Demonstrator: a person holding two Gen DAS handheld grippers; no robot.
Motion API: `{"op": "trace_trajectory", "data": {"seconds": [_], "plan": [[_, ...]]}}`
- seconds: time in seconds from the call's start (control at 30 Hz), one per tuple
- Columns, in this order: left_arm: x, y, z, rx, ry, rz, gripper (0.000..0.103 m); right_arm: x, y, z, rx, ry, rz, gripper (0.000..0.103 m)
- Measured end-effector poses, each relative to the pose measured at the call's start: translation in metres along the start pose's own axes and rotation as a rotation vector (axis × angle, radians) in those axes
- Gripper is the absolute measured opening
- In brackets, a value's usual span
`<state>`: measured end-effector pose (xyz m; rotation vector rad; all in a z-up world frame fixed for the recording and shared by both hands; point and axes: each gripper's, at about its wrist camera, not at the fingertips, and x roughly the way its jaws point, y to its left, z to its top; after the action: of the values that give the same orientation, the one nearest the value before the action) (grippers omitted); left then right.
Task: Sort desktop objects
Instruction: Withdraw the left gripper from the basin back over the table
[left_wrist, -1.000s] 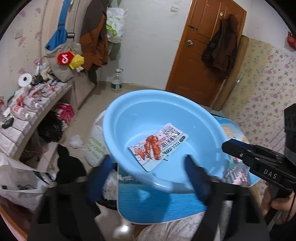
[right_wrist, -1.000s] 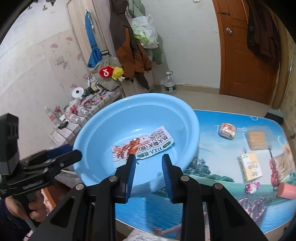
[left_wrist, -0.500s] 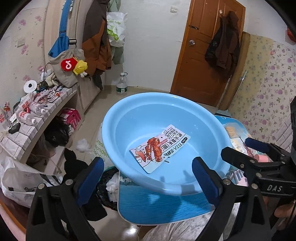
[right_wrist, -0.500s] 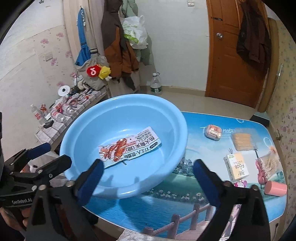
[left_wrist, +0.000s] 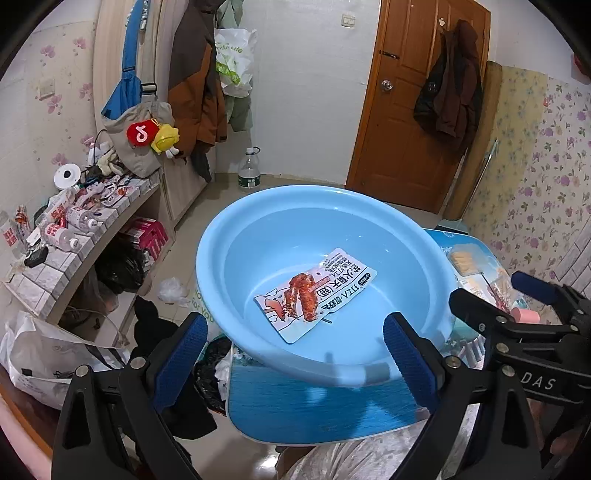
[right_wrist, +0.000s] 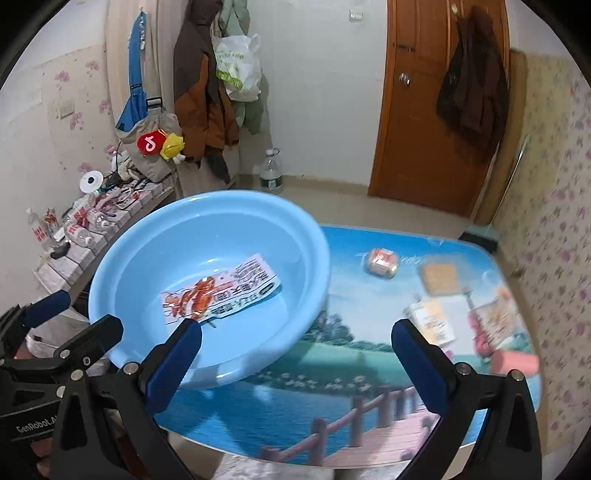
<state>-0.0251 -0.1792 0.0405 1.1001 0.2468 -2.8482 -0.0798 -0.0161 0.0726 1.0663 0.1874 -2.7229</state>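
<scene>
A light blue basin sits on the left end of the picture-printed table, overhanging its edge. A white snack packet with a red print lies flat inside it. My left gripper is open and empty, its jaws wide apart in front of the basin's near rim. My right gripper is open and empty, above the table just right of the basin. On the table's right side lie a small round pack, a cracker pack, a small box, a pink roll.
A tiled shelf with bottles and packets runs along the left wall. Bags and clothes lie on the floor below the table's left edge. A water bottle stands by the far wall near a wooden door.
Both grippers opened from shut or near shut to wide open. Both pulled back and up from the basin. The right gripper swung to the right, toward the table's middle.
</scene>
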Motion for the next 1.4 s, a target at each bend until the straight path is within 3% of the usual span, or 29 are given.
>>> {"op": "trace_trajectory", "data": {"seconds": [0.23,0.57,1.4], "plan": [[-0.008,0.000,0.002,-0.011,-0.012,0.030,0.097,-0.012,-0.011,0.001,0.043,-0.010,0.078,0.103],[-0.022,-0.009,0.001,0.006,-0.028,0.040,0.097,-0.038,-0.008,-0.004,0.012,-0.064,0.035,0.103],[-0.042,-0.089,0.001,0.082,-0.060,-0.004,0.097,-0.093,-0.077,-0.023,0.109,-0.109,-0.028,0.103]]}}
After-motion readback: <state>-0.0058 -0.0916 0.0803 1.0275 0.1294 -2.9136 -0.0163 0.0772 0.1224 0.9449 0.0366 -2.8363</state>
